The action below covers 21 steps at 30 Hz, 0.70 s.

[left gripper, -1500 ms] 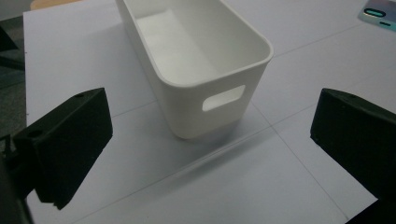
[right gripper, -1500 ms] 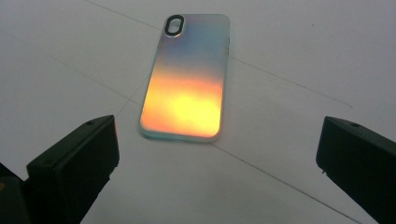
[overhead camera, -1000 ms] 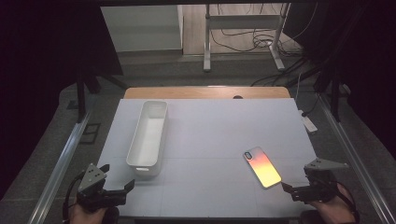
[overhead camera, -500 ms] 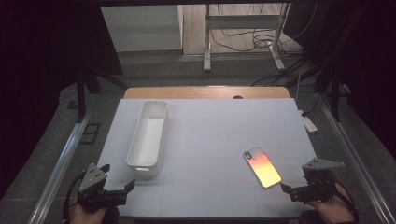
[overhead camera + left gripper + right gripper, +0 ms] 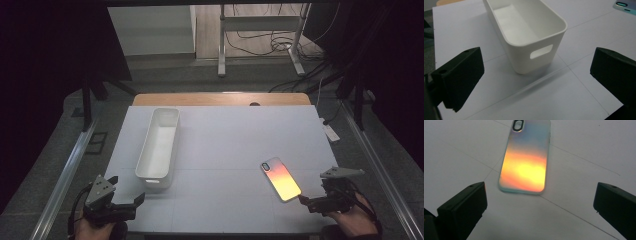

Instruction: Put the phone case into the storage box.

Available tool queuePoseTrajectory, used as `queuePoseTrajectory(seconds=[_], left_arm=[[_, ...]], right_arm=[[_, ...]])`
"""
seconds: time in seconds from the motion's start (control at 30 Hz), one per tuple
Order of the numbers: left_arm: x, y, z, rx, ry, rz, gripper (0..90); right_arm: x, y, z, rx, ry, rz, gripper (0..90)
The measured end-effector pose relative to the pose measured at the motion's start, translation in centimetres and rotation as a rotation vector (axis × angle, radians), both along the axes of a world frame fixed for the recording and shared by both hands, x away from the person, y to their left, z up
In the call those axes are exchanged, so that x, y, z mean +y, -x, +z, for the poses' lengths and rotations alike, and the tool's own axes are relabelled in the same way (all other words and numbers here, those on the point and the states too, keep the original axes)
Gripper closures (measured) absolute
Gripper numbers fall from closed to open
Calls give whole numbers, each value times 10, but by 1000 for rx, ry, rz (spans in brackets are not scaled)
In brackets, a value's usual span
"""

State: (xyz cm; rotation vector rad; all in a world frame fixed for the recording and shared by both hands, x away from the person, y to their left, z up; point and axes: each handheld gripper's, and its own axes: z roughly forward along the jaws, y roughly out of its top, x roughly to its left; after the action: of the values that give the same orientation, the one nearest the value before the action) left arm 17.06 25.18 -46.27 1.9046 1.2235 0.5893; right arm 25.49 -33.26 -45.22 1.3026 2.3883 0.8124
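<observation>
Approach stage, by judgement: neither tool has taken hold of anything yet. The right tool point(image 5: 306, 200) sits at the near right edge of the desk point(image 5: 225, 140) with jaws spread wide, aimed at the phone case point(image 5: 280, 178), which lies flat on the desk just ahead of it, camera cut-out at the far end. The left tool point(image 5: 137, 198) is likewise open, pointing at the near end of the empty white bin point(image 5: 159, 144), not touching it. The next move calls for the right tool to advance and straddle the case's near end, low enough to catch so thin an edge. Against the earlier frames, both tools sit almost where they were; case and bin are unmoved.
</observation>
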Motion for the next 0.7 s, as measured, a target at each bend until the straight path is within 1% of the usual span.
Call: queuePoseTrajectory(seconds=[0.23, 0.37, 0.5, 0.6, 0.7], left_arm=[[0, 0, 0, 0, -1, -1, 0], [-1, 0, 0, -2, -3, -1, 0], [-1, 0, 0, -4, -6, -3, 0], [-1, 0, 0, -2, -6, -6, 0], [-1, 0, 0, -2, -6, -6, 0]], right_arm=[[2, -3, -1, 11, 9, -1, 0], [7, -8, 0, 20, 15, 2, 0], [9, -11, 0, 31, 21, 16, 0], [12, -14, -1, 43, 36, 32, 0], [14, -16, -2, 50, 47, 35, 0]])
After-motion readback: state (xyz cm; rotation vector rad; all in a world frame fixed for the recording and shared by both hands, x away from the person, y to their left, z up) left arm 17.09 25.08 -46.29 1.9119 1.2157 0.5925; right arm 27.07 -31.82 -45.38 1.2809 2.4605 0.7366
